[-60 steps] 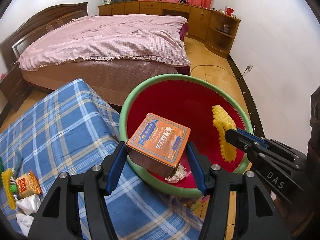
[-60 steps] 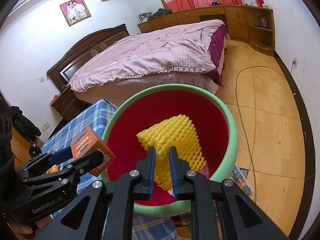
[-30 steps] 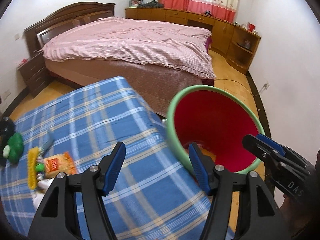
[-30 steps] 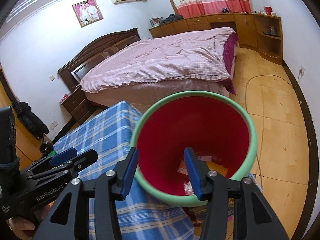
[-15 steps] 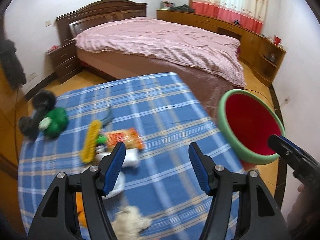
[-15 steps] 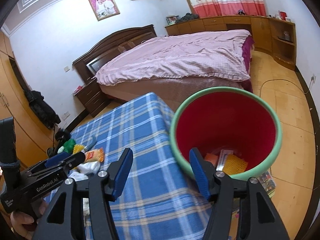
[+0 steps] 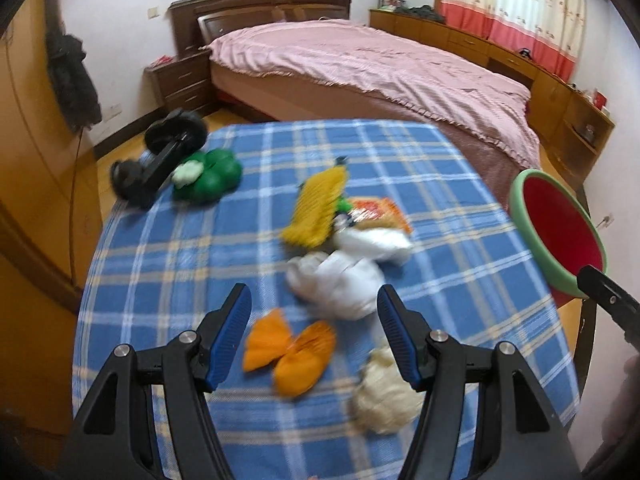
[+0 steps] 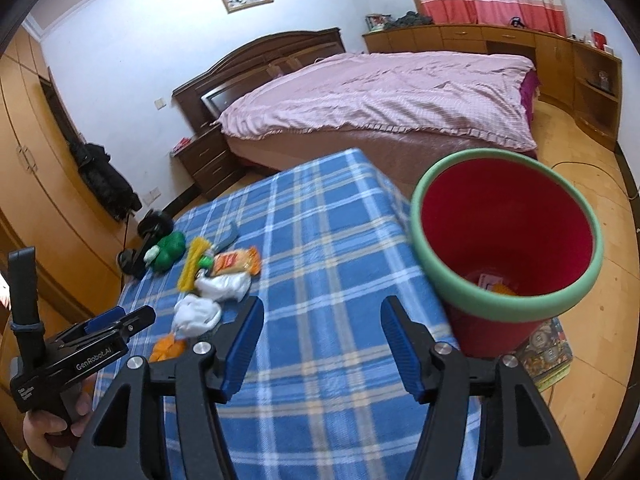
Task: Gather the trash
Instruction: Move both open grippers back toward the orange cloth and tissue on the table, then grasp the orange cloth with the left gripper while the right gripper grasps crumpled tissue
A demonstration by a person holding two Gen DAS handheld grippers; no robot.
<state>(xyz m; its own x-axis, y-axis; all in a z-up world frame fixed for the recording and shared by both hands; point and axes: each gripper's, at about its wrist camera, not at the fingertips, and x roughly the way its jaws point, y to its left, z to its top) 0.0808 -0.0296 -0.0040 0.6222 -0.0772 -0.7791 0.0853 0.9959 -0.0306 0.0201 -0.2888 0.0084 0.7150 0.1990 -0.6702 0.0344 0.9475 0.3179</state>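
Both my grippers are empty now. Two seconds ago the left one carried an orange box and the right one a yellow foam net over the bin; both went in, and I have since swung back toward the table. That round is done, and the next pick is what I am lining up.

My left gripper (image 7: 314, 330) has its jaws wide apart with nothing between them, hanging above the blue plaid cloth (image 7: 168, 256). Directly ahead, in the gap, lies an orange crumpled wrapper (image 7: 290, 354); just beyond the right jaw tip sits a white crumpled tissue (image 7: 336, 282), and a cream wad (image 7: 386, 394) lies close under that jaw. Further ahead are a yellow foam net (image 7: 316, 210), a snack packet (image 7: 376, 212) and a second white wad (image 7: 376, 242).

My right gripper (image 8: 322, 338) is also spread open and empty over the cloth. The red bin (image 8: 508, 240) stands ahead and to its right, beside the table edge, with some trash visible at its bottom. The remaining litter lies well to its left.

I judge several pieces remain, with the orange wrapper nearest for the left gripper.
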